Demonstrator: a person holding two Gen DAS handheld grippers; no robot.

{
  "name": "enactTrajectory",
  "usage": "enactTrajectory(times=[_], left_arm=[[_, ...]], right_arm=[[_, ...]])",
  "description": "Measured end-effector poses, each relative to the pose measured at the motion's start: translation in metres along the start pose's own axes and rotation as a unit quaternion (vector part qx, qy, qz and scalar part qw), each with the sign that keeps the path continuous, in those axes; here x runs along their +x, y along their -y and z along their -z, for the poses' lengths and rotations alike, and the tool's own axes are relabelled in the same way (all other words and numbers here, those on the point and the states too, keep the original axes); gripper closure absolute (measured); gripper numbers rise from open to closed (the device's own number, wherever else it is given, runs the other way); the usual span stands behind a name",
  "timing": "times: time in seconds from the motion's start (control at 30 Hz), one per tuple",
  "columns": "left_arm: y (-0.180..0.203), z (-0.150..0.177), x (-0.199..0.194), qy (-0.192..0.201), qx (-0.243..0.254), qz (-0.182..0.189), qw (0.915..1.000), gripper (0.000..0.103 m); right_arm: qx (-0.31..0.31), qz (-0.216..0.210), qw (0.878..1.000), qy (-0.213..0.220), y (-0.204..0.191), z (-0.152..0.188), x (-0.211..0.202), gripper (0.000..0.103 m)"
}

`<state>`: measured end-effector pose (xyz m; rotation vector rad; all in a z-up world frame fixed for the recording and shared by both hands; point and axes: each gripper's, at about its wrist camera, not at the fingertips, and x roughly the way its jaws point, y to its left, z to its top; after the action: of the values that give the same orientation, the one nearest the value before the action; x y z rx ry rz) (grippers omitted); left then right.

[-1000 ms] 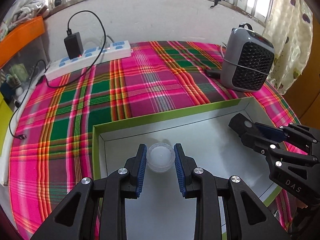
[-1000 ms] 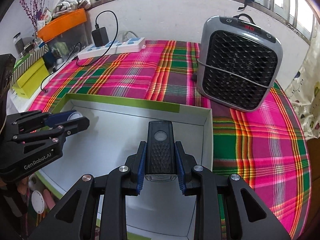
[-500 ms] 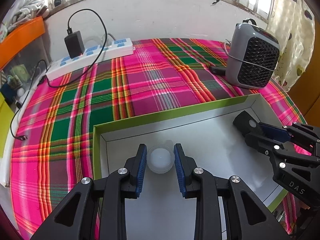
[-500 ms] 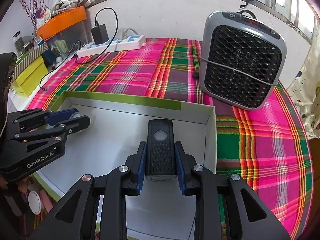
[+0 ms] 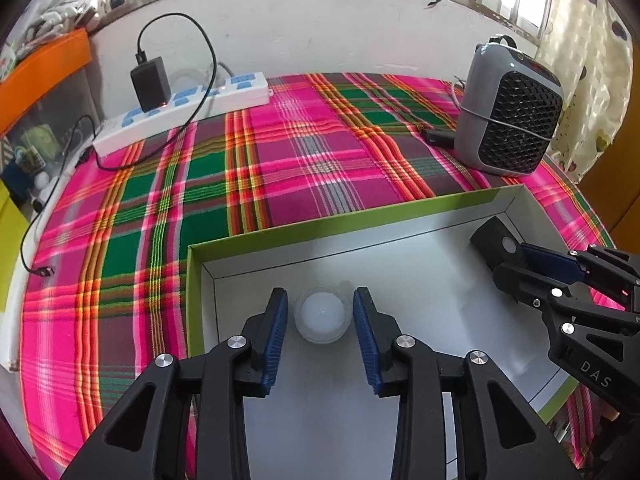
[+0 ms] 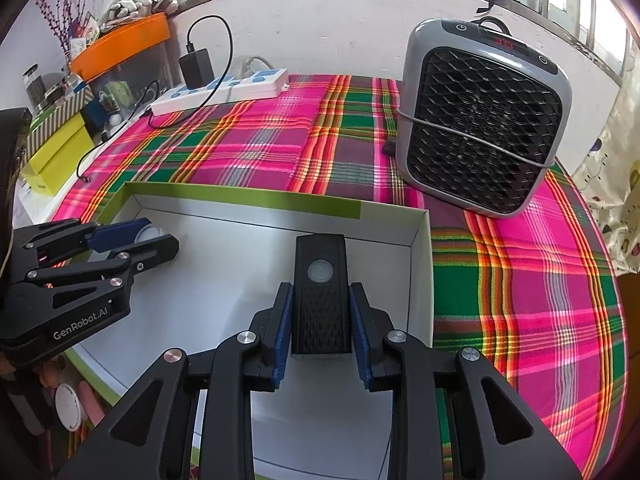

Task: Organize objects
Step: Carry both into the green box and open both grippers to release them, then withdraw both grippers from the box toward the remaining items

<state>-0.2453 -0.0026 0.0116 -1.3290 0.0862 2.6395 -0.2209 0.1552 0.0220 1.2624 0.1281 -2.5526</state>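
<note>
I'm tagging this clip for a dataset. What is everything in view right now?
box: one, green outside, white inside, on the cloth
round container: one, translucent white, in the box between the left pads, untouched
black device: one, in the box, clamped
heater: one, grey, far right on the cloth
power strip: one, white and blue, by the wall
adapter: one, black, plugged into the strip
tablecloth: one, pink-green plaid
left gripper: black, blue pads, jaws just opened
right gripper: black, closed on the device
</note>
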Motion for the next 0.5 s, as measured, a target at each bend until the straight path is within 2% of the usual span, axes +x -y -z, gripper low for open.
enactTrajectory(times=[0.1, 0.23, 0.5], left_arm=[[-0.001, -0.001, -0.001, -0.001, -0.004, 0.003, 1.0, 0.071], [-0.003, 0.0, -0.004, 0.001, -0.012, 0.003, 0.9999, 0.07], [-0.003, 0.006, -0.026, 0.021, -0.015, 0.003, 0.9997, 0.069]], right_arm=[[0.003, 0.0, 1.0, 0.002, 0.001, 0.0, -0.001, 0.074], [0.007, 0.0, 1.0, 0.007, 0.001, 0.001, -0.005, 0.065], [0.015, -0.001, 1.0, 0.02, -0.001, 0.003, -0.019, 0.064]])
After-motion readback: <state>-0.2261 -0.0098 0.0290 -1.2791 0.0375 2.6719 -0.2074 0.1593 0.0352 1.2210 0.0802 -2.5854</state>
